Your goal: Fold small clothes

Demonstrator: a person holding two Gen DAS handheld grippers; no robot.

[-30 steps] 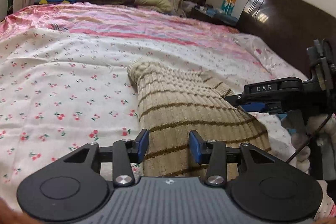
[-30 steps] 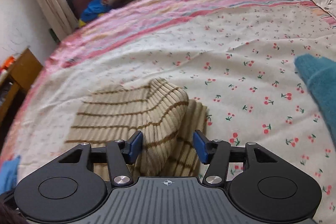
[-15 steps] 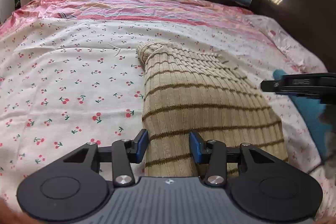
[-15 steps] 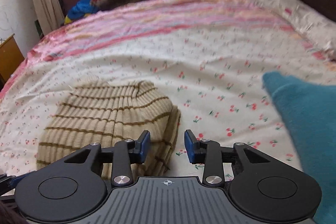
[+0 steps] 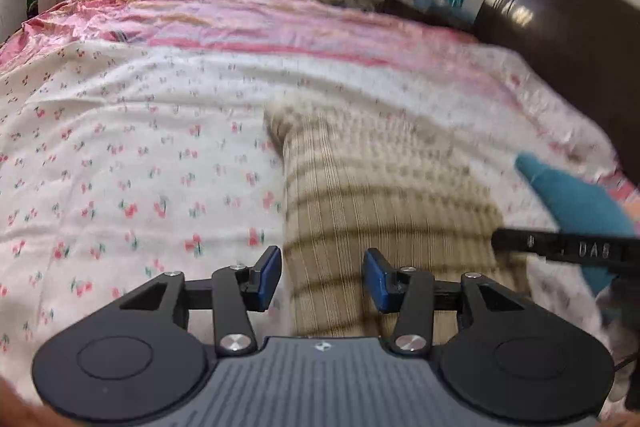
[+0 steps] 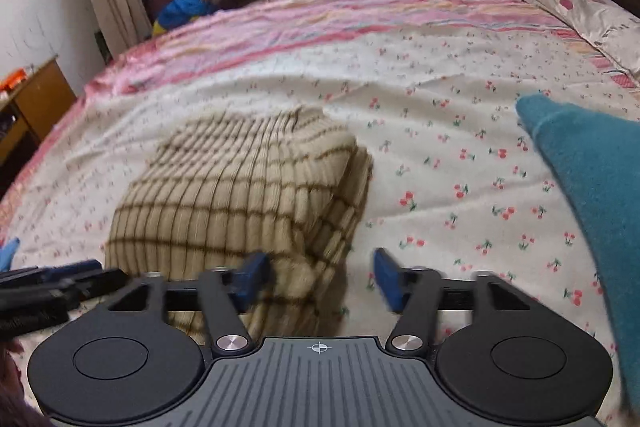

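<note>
Folded striped sweater on the bed, both grippers letting go

Left wrist view: the left gripper (image 5: 322, 279) hangs over the near edge of the sweater (image 5: 384, 211), its jaws opening, pads clear of the knit; a snagged rib could likely drag the fold open. The bed sheet (image 5: 132, 163) spreads left of the sweater, a teal cloth (image 5: 568, 199) to its right.
Right wrist view: the right gripper (image 6: 318, 281) spreads wide beside the sweater's folded corner, nothing pinched. Beyond the sweater lie a pink cover (image 6: 320, 23), bedding and a window.
</note>
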